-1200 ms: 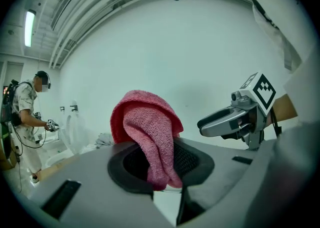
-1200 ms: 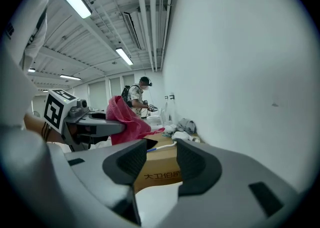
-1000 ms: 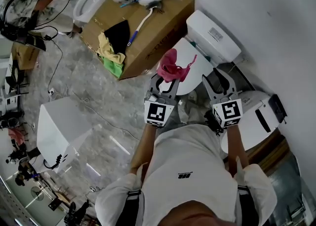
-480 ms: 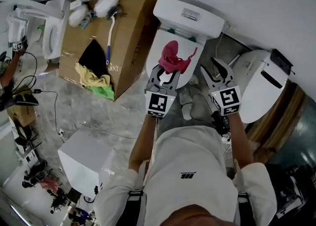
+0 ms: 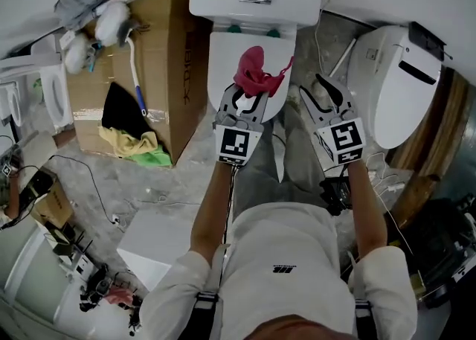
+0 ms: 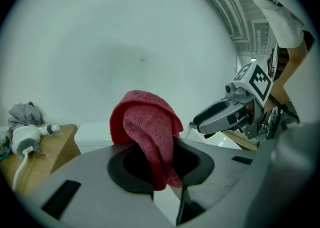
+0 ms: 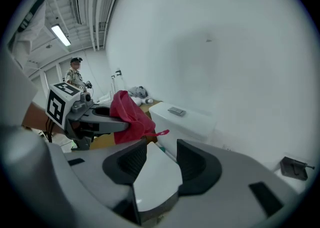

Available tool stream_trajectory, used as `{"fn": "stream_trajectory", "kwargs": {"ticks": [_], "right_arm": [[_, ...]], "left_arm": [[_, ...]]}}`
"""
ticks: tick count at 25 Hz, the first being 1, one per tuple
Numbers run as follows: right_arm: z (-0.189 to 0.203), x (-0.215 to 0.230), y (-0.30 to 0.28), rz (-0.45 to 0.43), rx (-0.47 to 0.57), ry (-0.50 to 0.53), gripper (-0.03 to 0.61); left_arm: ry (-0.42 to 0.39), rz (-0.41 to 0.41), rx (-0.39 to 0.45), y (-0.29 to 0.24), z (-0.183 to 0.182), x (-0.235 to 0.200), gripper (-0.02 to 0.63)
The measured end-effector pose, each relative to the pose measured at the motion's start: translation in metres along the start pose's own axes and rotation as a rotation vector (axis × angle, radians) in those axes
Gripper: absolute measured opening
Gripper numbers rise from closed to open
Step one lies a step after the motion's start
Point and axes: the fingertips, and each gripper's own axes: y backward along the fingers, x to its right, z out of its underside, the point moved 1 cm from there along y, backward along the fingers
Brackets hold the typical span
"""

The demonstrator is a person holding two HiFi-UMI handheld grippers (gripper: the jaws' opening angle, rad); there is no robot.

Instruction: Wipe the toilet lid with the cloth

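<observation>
So the person is standing right in front of a white toilet with the toilet lid shut, tank at the far end against the wall. The left hand-held gripper is pinching the red cloth: in the left gripper view the cloth is clamped between the black pads, bunched up above them with a fold hanging down between the two jaws. From the head view the cloth sits over the middle of the lid, a bit towards the tank end, and there's a little red loop sticking out of it on the right. I honestly can't tell if the cloth is touching the lid or just hanging over it. The right hand-held gripper is beside the left one, off the right edge of the lid, jaws spread wide with nothing in them; its own view just shows the white lid through the gap. Left of the toilet there's a big cardboard box with a white-handled toilet brush lying on top, plus a black cloth and some yellow and green cloths at its near end. On the right is a second toilet, also white with its lid down. The floor is grey and marbled, with a cable running across it.
</observation>
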Motion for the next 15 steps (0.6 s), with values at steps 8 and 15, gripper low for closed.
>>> {"fn": "stream_trajectory", "kwargs": {"ticks": [8,15], "right_arm": [[0.046,0.018,-0.033,-0.004,-0.024,-0.022,0.198],[0.096,0.038,-0.069,-0.007,-0.052,-0.062,0.198]], "left_arm": [[-0.007,0.044,-0.057,-0.054,0.055,-0.002,0.109],[0.021,0.102,-0.094,-0.11,0.107,0.008,0.109]]}}
